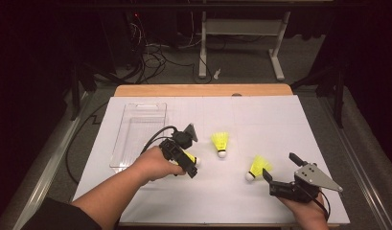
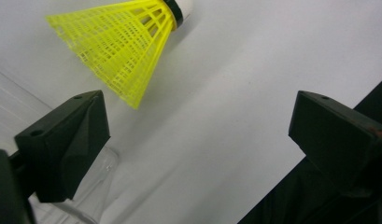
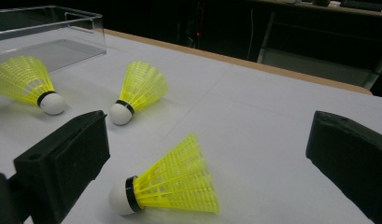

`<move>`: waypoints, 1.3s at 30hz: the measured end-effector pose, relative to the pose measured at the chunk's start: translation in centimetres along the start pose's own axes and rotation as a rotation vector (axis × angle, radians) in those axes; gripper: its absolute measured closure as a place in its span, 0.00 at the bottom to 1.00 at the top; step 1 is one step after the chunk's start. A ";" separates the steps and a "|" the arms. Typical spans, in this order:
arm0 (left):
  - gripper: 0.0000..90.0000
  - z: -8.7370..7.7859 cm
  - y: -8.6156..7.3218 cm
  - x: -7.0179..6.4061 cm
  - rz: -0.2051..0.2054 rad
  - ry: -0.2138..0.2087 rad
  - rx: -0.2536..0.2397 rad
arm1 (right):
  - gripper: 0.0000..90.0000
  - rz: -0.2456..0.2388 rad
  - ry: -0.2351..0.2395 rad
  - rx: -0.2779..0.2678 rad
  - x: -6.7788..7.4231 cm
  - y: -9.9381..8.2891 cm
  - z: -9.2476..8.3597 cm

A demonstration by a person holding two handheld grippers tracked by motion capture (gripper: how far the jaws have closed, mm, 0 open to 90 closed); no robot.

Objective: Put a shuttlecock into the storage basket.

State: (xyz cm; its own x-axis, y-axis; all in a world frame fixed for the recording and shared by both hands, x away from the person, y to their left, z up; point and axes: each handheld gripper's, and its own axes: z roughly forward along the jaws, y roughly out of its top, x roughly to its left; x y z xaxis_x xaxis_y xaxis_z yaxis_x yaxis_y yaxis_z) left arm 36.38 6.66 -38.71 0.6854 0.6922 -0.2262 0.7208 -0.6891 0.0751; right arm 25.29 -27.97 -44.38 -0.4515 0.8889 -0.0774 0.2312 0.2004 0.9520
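Observation:
Three yellow mesh shuttlecocks with white corks lie on the white paper. The left one [image 1: 197, 161] rests right beside my left gripper [image 1: 186, 157]. In the left gripper view this shuttlecock [image 2: 118, 51] lies beyond the left jaw, outside the gap, and the left gripper [image 2: 200, 116] is open with nothing between its jaws. The middle shuttlecock [image 1: 221, 143] lies apart from both grippers. The right shuttlecock [image 1: 257, 167] lies just ahead of my right gripper [image 1: 280, 166]. The right gripper [image 3: 207, 135] stands wide open, with that shuttlecock [image 3: 174, 182] on the table between and ahead of its jaws, untouched.
A clear plastic tray [image 1: 138, 134] stands at the left of the paper, close behind the left hand; its wall [image 3: 86, 28] also shows far off in the right gripper view. The wooden table edge [image 1: 203, 90] runs along the back. Bare paper spreads at the back right.

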 end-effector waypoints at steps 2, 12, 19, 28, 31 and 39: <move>0.09 0.1 0.1 0.1 0.001 -0.004 0.004 | 0.00 -0.001 0.000 -0.002 0.0 0.0 0.0; 0.20 0.8 0.7 1.1 -0.032 -0.010 0.009 | 0.00 -0.001 0.003 -0.003 0.0 0.0 0.0; 0.33 1.0 1.0 1.6 -0.044 -0.025 0.007 | 0.00 -0.004 0.002 -0.003 0.0 0.1 -0.1; 0.51 1.1 1.1 2.3 -0.063 -0.037 0.007 | 0.00 -0.005 0.002 -0.002 0.0 0.1 -0.1; 0.56 1.1 1.1 2.8 -0.075 -0.031 0.000 | 0.00 -0.004 0.003 -0.002 0.0 0.1 0.0; 0.71 1.2 1.2 3.6 -0.093 -0.048 -0.004 | 0.00 -0.006 0.002 -0.003 0.0 0.1 -0.1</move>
State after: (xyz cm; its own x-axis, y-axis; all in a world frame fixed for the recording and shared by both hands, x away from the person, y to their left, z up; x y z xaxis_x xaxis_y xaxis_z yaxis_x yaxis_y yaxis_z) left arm 39.59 8.10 -40.63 0.6097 0.7421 -0.2785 0.7815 -0.6214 0.0551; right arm 25.25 -28.01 -44.30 -0.4549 0.8868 -0.0820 0.2263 0.2042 0.9524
